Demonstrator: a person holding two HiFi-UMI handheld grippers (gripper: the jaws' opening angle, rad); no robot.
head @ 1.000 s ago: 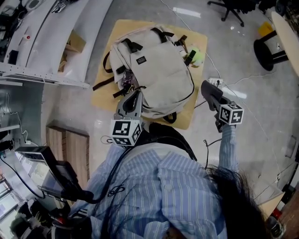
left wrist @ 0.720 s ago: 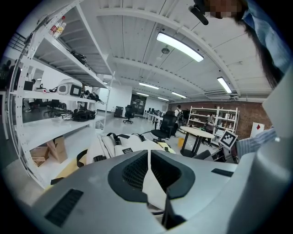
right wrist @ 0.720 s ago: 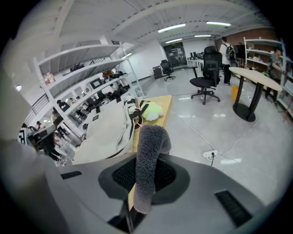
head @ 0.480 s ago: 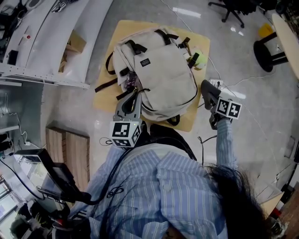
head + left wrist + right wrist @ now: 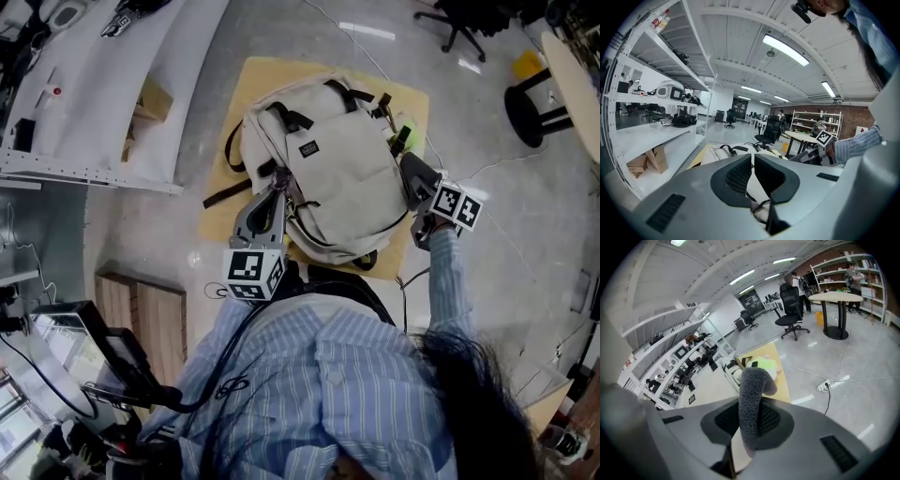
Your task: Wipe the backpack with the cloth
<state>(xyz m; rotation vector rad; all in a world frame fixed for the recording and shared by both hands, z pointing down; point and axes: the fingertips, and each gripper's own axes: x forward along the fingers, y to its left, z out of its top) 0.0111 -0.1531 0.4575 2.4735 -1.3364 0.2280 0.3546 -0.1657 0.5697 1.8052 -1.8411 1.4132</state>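
With our left gripper (image 5: 271, 199) pinching the backpack (image 5: 345, 173) steady, we should press the cloth (image 5: 751, 401) clamped in our right gripper (image 5: 411, 172) flat.

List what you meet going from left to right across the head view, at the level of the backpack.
White shelving → left gripper, at the backpack's left edge → backpack → right gripper, clamping the grey cloth → black round table base.
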